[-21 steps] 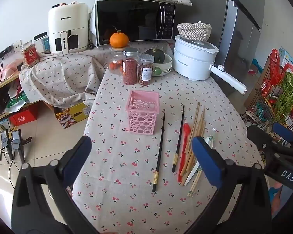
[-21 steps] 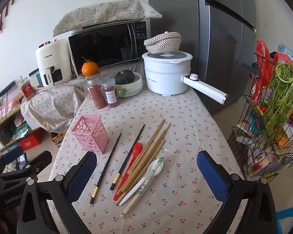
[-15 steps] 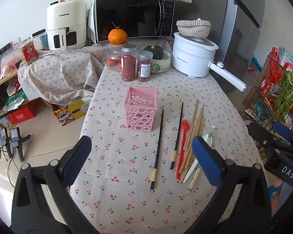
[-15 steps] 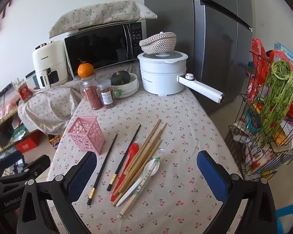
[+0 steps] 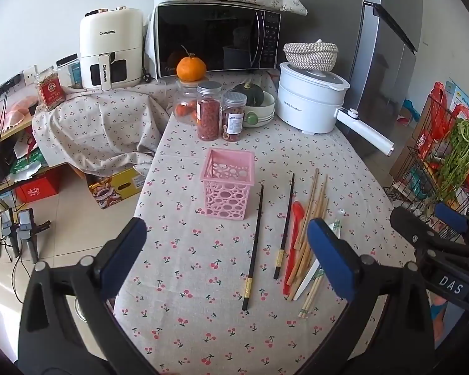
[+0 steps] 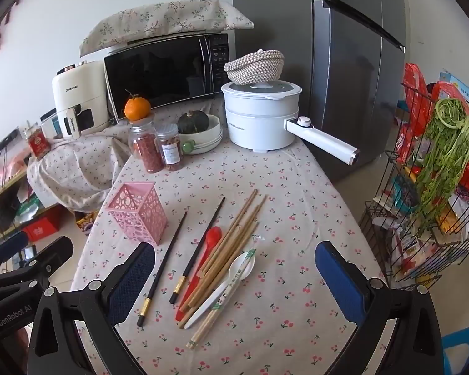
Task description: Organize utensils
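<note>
A pink perforated holder (image 5: pixel 229 184) (image 6: pixel 137 213) stands upright and empty on the cherry-print tablecloth. To its right lie two black chopsticks (image 5: pixel 255 243) (image 6: pixel 164 257), a red spoon (image 5: pixel 293 243) (image 6: pixel 203 257), several bamboo chopsticks (image 5: pixel 312 215) (image 6: pixel 234 237), a white spoon (image 6: pixel 231 278) and a wrapped pair of chopsticks (image 6: pixel 225 300). My left gripper (image 5: pixel 226 257) is open and empty, above the table's near edge. My right gripper (image 6: pixel 234 281) is open and empty, above the utensil pile.
At the table's back stand spice jars (image 5: pixel 208 111), an orange (image 5: pixel 190 68), a bowl with a squash (image 5: pixel 256 106), a white electric pot (image 5: pixel 311 97), a microwave (image 5: pixel 215 40) and an air fryer (image 5: pixel 111 48). A wire rack of greens (image 6: pixel 437 168) stands right.
Both grippers have moved a little forward toward the table. The holder and utensils now sit closer in both views. Nothing on the table has moved.
</note>
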Motion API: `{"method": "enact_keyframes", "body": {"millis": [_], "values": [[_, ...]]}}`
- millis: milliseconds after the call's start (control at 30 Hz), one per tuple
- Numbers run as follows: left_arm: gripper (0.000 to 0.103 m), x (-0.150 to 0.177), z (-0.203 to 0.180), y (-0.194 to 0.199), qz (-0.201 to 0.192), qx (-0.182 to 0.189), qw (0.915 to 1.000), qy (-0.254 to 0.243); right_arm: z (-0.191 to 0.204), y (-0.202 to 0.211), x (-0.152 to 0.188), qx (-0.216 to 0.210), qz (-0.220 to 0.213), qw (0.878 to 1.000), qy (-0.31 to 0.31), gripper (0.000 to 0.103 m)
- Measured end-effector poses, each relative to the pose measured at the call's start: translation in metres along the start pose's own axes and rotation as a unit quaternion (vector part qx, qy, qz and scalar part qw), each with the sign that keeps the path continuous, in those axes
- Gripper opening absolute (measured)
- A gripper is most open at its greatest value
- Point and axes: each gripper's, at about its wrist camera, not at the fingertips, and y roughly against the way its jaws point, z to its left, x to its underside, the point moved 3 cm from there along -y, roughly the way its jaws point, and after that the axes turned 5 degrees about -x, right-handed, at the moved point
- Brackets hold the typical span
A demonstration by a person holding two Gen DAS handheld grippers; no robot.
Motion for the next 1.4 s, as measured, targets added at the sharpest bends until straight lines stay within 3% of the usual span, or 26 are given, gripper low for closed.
{"method": "enact_keyframes", "body": {"millis": [1400], "values": [[0.102, -0.0001, -0.0043, 0.0005, 0.003, 0.003, 1.0, -0.002, -0.0001, -0.0017, 0.0002, -0.001, 0.002, 1.0, 0.0, 0.103]]}}
